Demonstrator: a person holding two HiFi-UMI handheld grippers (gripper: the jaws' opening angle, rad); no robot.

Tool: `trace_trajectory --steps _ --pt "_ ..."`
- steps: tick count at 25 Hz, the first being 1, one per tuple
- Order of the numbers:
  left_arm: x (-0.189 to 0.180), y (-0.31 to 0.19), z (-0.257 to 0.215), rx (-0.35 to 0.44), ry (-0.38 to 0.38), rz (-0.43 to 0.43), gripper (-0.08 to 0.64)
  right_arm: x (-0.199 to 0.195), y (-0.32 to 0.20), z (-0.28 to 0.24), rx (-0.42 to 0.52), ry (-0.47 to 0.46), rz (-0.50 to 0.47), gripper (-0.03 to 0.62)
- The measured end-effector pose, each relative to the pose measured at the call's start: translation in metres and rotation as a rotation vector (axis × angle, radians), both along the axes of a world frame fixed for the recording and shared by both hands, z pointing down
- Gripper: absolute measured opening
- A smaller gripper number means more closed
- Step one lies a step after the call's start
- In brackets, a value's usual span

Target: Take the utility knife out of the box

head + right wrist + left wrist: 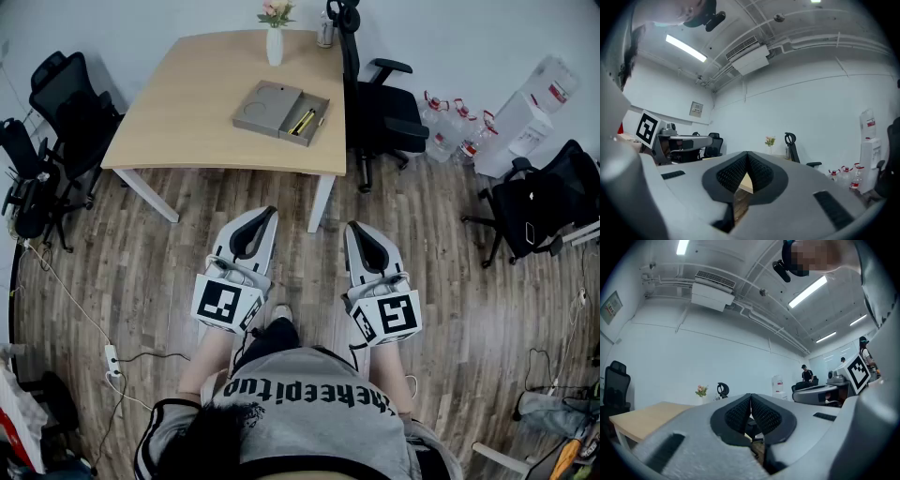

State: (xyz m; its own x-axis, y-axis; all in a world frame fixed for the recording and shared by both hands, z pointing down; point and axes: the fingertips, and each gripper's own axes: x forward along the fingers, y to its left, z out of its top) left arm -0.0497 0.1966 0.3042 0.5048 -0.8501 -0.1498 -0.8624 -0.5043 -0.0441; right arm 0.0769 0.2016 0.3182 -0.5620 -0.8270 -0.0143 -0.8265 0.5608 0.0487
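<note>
**Q:** Step in hand?
**A:** None begun; the approach is judged pending. Left claw [266, 215] and right claw [355, 229] are closed and empty, well short of the bench [187, 94].
**Q:** Utility knife [303, 122]?
**A:** Listed inside the open box [272, 106] on the bench. Next, a claw must be carried there and opened.
**Q:** Writing?
**A:** Shirt print [309, 398] is noted but cannot be read reliably.

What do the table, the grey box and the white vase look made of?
Table: pale wood or wood-look laminate, matte, even tan. Box: flat matte grey, perhaps cardboard or plastic; too small to tell. Vase: smooth plain white, likely ceramic, possibly glass.
</note>
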Motion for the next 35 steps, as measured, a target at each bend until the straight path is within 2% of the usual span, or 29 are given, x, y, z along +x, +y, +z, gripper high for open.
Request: trace_trajectory --steps 12,21,35 --pt "-0.006 -0.024 0.0 0.004 -0.002 0.026 0.018 -0.007 -0.022 0.006 -0.015 -0.006 0.033 0.006" --pt "-0.018 -0.058 0.004 0.004 -0.017 0.046 0.018 -0.018 -0.052 0.006 -0.009 -0.047 0.056 0.006" --pt "-0.033 -0.091 0.007 -0.009 0.017 0.097 0.018 -0.025 -0.073 0.006 0.002 -0.051 0.137 0.006"
